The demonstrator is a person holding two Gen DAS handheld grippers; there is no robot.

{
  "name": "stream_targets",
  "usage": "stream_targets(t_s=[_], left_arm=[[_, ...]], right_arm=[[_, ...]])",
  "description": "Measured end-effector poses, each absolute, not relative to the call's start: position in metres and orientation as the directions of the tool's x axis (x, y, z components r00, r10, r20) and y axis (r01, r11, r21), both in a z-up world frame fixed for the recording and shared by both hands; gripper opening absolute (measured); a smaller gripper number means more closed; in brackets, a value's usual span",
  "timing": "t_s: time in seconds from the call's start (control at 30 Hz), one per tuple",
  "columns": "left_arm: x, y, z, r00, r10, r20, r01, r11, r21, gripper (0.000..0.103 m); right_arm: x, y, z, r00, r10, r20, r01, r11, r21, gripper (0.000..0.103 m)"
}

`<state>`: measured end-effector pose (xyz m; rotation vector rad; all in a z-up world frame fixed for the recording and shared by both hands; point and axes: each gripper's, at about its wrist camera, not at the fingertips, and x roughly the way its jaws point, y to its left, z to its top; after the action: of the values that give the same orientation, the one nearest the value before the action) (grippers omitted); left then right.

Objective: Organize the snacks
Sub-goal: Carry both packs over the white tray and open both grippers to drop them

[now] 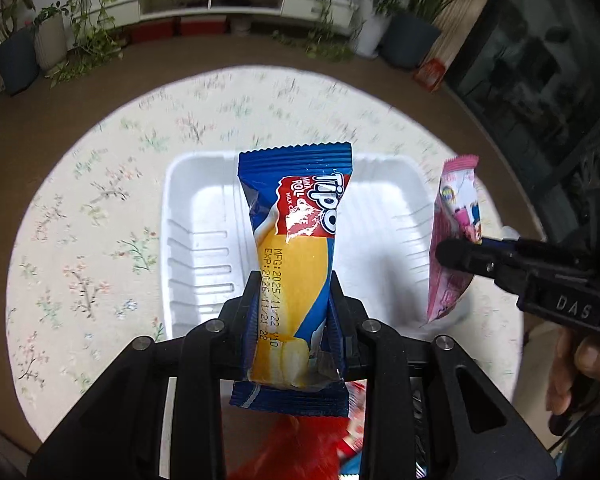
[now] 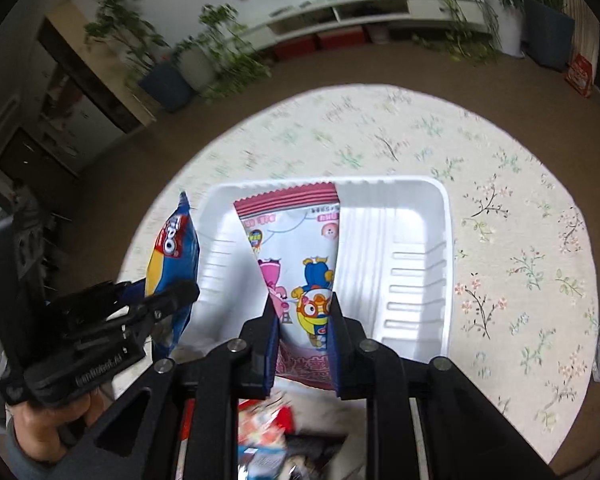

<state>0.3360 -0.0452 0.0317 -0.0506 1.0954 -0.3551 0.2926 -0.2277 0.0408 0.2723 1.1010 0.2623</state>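
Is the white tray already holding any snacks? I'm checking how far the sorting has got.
No: in the left wrist view the white tray shows only bare ribbed plastic, while the blue Tipo packet and the pink packet are each held in a gripper above it.

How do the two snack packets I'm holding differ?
The Tipo roll cake packet is blue and yellow, held in the left claw; the cartoon snack packet is pink and white, held in the right claw. Both hang over the empty white tray.

Both claws tilt steeply downward, side by side. The left claw (image 1: 292, 300) and right claw (image 2: 305, 312) each pinch something, a hand (image 2: 40, 424) behind the left.
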Motion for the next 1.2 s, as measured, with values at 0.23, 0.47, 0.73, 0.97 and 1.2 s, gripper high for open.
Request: stream_targets(t_s=[0.23, 0.47, 0.73, 0.97, 1.2], left_arm=[[0.347, -0.058, -0.014, 0.348, -0.273, -0.897, 0.242, 0.950, -0.195, 0.027], [0.362, -0.063, -0.040, 0.322, -0.226, -0.919, 0.232, 0.960, -0.155, 0.027], [0.375, -0.061, -0.052, 0.322, -0.188, -0.928, 0.222, 0.968, -0.119, 0.029], [0.378, -0.067, -0.052, 0.325, -0.177, -0.929, 0.234, 0.967, -0.103, 0.031], [0.377, -0.064, -0.048, 0.327, -0.198, -0.924, 0.227, 0.966, -0.126, 0.052]], right_arm=[[0.318, -0.227, 0.003, 0.391, 0.304, -0.869, -0.032, 0.948, 0.317, 0.023], [0.326, -0.229, -0.014, 0.375, 0.280, -0.884, -0.015, 0.955, 0.296, 0.023], [0.328, -0.228, -0.027, 0.357, 0.262, -0.896, -0.005, 0.960, 0.279, 0.028], [0.326, -0.229, -0.031, 0.369, 0.256, -0.894, -0.014, 0.963, 0.270, 0.030], [0.322, -0.234, -0.026, 0.396, 0.260, -0.881, -0.008, 0.960, 0.279, 0.044]])
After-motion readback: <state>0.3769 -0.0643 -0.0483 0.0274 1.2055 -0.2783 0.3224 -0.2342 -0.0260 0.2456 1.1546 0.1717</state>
